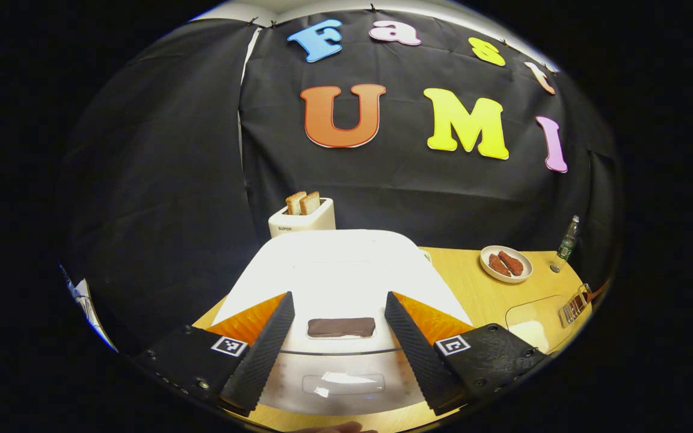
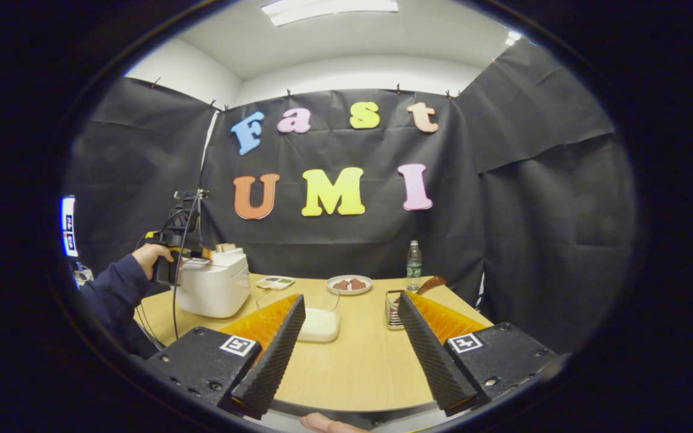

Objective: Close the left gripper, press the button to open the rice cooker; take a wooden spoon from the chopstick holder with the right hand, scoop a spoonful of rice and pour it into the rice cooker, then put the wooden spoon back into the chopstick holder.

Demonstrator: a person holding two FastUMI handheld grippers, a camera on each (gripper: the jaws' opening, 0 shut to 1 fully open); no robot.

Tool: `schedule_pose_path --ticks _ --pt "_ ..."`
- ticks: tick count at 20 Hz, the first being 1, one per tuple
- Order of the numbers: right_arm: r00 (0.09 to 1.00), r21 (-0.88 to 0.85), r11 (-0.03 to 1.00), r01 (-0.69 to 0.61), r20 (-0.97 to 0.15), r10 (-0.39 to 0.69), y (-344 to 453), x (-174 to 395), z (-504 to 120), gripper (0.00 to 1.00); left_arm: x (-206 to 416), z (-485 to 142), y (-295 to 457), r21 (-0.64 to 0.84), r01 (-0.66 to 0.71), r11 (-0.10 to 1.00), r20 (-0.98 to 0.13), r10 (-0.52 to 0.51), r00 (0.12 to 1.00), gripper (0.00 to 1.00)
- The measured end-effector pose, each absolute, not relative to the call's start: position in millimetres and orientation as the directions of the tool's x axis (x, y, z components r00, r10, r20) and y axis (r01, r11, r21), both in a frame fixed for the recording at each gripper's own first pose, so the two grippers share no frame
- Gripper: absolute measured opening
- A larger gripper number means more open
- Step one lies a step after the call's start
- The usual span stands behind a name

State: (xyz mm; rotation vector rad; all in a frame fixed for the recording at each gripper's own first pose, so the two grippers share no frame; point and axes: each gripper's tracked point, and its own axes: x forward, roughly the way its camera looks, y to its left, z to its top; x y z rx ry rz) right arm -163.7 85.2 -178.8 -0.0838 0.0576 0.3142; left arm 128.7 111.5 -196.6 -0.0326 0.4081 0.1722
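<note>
The white rice cooker (image 1: 334, 264) stands right in front of my left gripper (image 1: 339, 296) with its lid down. Its dark button (image 1: 340, 326) lies between and below the open fingers, untouched. In the right gripper view the cooker (image 2: 214, 288) stands at the table's left, and a hand in a dark sleeve (image 2: 142, 258) holds the left gripper over it. My right gripper (image 2: 351, 297) hovers open and holds nothing above the table. A wooden spoon (image 2: 431, 284) sticks out of the chopstick holder (image 2: 392, 310) beside the right finger. A clear box of rice (image 2: 319, 325) sits near the left finger.
Behind the cooker is a white toaster (image 1: 301, 219) with two bread slices. A plate of sausages (image 2: 349, 284), a water bottle (image 2: 414, 264) and a small flat device (image 2: 274, 281) stand at the back of the wooden table (image 2: 358, 361). Black cloth walls close in the booth.
</note>
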Motion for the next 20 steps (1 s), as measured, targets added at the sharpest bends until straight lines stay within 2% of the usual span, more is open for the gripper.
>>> schedule_pose_path --ticks 4,5,6,7,8,9,11,12,13,14,17,19,20 --pt "0.942 -0.083 0.939 -0.333 -0.069 0.328 99.9 -174.0 -189.5 1.00 123.2 -201.9 110.3 -0.004 -0.142 0.990 -0.388 0.129 0.913 0.98" --pt "0.941 -0.086 0.938 -0.335 -0.072 0.329 100.9 -175.1 -191.1 0.95 123.6 -203.1 110.8 -0.006 -0.139 0.990 -0.385 0.126 0.914 0.98" --pt "0.942 -0.083 0.939 -0.333 -0.077 0.327 101.8 -176.0 -192.8 1.00 122.9 -202.6 110.5 -0.007 -0.138 0.990 -0.376 0.125 0.918 0.99" --pt "0.942 -0.074 0.941 -0.330 -0.085 0.324 101.3 -176.9 -195.4 0.95 122.0 -202.9 110.6 -0.003 -0.136 0.991 -0.362 0.125 0.924 0.99" --pt "0.941 -0.063 0.942 -0.331 -0.094 0.324 102.4 -177.9 -199.5 0.95 122.3 -204.2 111.3 -0.007 -0.140 0.990 -0.348 0.129 0.928 0.99" --pt "0.940 -0.053 0.942 -0.333 -0.102 0.326 103.4 -178.7 -202.2 1.00 122.5 -204.0 111.1 -0.013 -0.145 0.989 -0.336 0.132 0.932 0.99" --pt "0.939 -0.046 0.942 -0.332 -0.117 0.325 101.8 -178.3 -207.1 1.00 121.4 -202.7 111.1 -0.013 -0.165 0.986 -0.315 0.153 0.937 0.99" --pt "0.941 -0.045 0.945 -0.325 -0.116 0.318 98.9 -175.1 -207.9 0.95 115.6 -202.8 111.3 -0.007 -0.177 0.984 -0.314 0.166 0.935 0.99" --pt "0.945 -0.039 0.949 -0.312 -0.114 0.306 96.4 -171.2 -207.8 0.95 108.3 -200.8 109.5 -0.005 -0.187 0.982 -0.318 0.176 0.932 0.98" --pt "0.948 -0.031 0.953 -0.301 -0.115 0.296 94.3 -168.2 -208.5 1.00 98.8 -197.2 107.8 -0.017 -0.195 0.981 -0.316 0.179 0.932 0.98" --pt "0.950 -0.018 0.956 -0.291 -0.126 0.287 91.0 -160.7 -212.7 1.00 66.1 -186.8 85.6 -0.097 -0.173 0.980 -0.314 0.135 0.940 0.96" --pt "0.953 -0.002 0.961 -0.275 -0.130 0.273 83.2 -153.2 -208.4 1.00 44.9 -174.8 78.9 -0.090 -0.166 0.982 -0.284 0.134 0.950 0.95" --pt "0.953 0.003 0.963 -0.271 -0.141 0.268 81.5 -152.0 -212.2 0.95 33.3 -168.7 74.4 -0.078 -0.153 0.985 -0.261 0.128 0.957 0.95"
